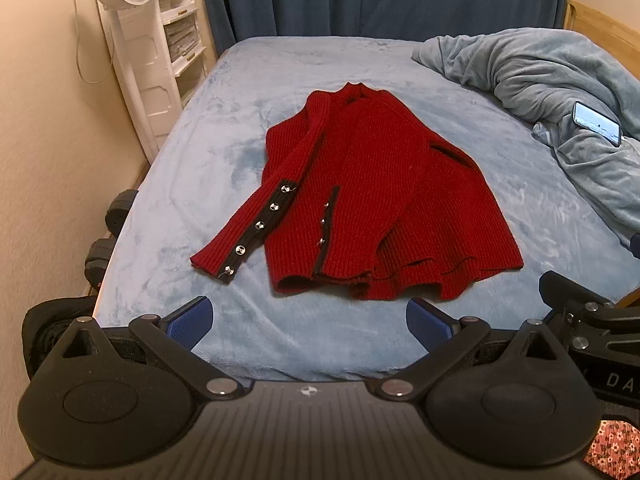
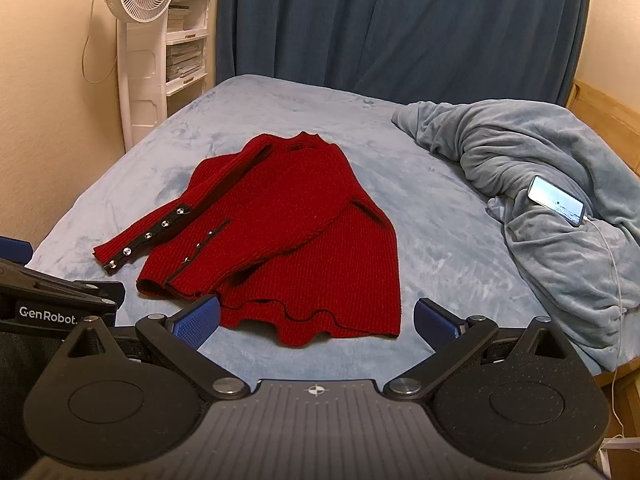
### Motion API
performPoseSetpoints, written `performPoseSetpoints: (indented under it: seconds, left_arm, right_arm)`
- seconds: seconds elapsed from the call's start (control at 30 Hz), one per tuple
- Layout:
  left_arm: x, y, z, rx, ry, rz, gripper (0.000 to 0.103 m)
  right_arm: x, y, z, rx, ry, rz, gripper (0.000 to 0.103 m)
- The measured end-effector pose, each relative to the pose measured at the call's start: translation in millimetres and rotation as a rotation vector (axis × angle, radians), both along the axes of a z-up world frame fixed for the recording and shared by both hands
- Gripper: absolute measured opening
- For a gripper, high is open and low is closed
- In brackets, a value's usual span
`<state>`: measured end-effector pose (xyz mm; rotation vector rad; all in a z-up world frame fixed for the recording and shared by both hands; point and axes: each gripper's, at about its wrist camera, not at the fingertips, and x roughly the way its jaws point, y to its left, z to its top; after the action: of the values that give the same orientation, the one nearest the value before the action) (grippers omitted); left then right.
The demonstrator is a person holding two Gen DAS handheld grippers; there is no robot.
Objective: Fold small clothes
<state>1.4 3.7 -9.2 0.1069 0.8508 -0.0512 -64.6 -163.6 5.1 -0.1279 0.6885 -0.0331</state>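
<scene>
Left wrist view: the red ribbed-knit cardigan (image 1: 380, 196) lies spread on the blue fleece-covered bed (image 1: 224, 136) for folding; both grippers' jaws gape wide, empty.

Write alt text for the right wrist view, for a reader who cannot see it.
A red knit sweater lies partly folded on a light blue bed, one buttoned sleeve stretched out to its left. The open right gripper hovers just short of its hem, holding nothing. A crumpled blanket with a lit phone on it lies to the right.
</scene>
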Motion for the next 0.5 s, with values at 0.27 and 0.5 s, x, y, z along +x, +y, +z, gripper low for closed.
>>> performPoseSetpoints:
  seconds: [0.27,0.5]
  left_arm:
    - [-0.2,0.4,-0.6,0.003,0.001,0.000,0.103]
    - [0.0,0.4,-0.2,0.003,0.002,-0.001,0.103]
  right_arm:
    - [-0.1,1.0,-0.2,-0.001,-0.001,-0.001,0.102]
    - [-0.3,0.9,0.6,-0.002,-0.003,0.001,0.102]
